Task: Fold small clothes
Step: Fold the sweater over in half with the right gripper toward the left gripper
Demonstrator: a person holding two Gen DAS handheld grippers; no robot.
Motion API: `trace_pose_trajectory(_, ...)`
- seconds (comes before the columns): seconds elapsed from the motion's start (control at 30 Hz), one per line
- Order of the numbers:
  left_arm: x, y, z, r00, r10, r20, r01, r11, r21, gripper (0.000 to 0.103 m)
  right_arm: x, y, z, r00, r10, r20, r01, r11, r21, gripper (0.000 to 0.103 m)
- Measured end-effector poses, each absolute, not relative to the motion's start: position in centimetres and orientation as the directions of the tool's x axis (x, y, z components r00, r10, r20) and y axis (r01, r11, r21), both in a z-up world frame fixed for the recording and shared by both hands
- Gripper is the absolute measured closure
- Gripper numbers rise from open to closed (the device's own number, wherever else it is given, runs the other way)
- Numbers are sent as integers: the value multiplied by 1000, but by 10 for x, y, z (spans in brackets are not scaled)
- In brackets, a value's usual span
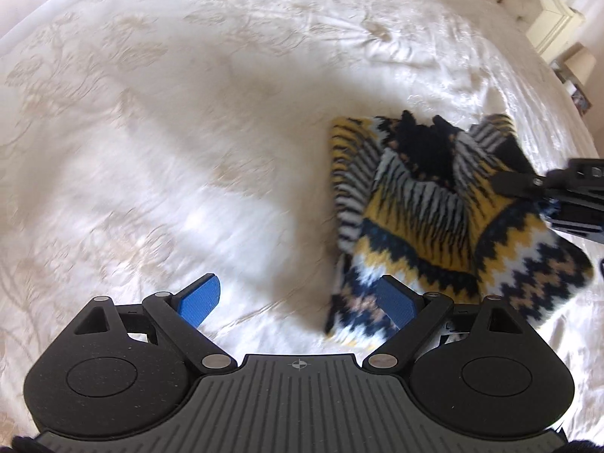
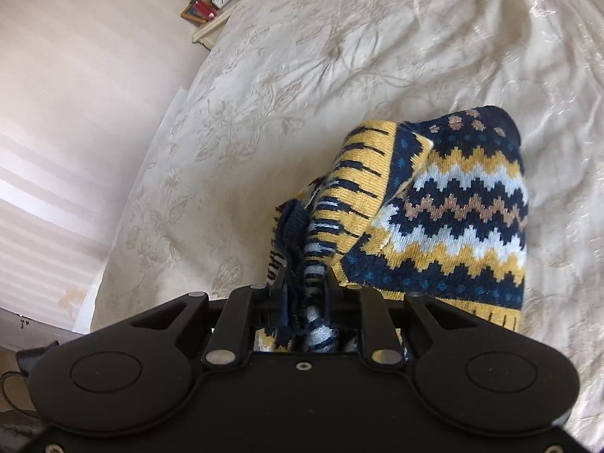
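The folded sweater [image 2: 453, 204], knitted in navy, yellow and white zigzags, hangs bunched from the right tongs [image 2: 302, 294], which are clenched on a thick fold of its knit near the collar; the rest of it droops toward the bed [image 2: 302, 56]. Seen from the left wrist, the sweater [image 1: 434, 219] lies ahead and to the right of the left tongs [image 1: 298, 298], whose blue pads [image 1: 200, 298] stand spread wide and hold nothing, with one pad in front of the sweater's lower edge. A cream embroidered bedspread covers the bed. A nightstand [image 2: 211, 19] stands beside it.
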State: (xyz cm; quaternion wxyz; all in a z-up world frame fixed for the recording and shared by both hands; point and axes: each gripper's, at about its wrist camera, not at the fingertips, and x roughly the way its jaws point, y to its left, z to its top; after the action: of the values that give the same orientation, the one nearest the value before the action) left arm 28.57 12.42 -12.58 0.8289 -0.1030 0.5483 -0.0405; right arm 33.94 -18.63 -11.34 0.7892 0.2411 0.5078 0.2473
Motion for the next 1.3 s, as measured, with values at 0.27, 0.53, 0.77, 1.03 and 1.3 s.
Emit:
trace_pose_trajectory(0.27,275,150,-130,382,-170,-909,-73,975,-212,12,343,-134,-136,325,603,-729,-141,793,593,74)
trace_pose_trajectory(0.53,283,157,-124,390,-186,-902,-61,972,-226,12,335,-140,-113,404,703,-586,-198,692,694,53)
trace_pose_trajectory(0.77,313,153,-106,420,-241,-875,-19,961,-274,12,296,-152,-90,499,562,-660,-328,827,456,28)
trace_pose_trajectory(1.03,353,123,-100,385,-365,-847,43,924,-379,12,229,-112,-102,505,456,-733,-542,828,142,12)
trace_pose_trajectory(1.3,372,92,-107,279,-467,-839,87,883,-462,12,209,-55,-132,543,326,-774,-637,760,-127,45)
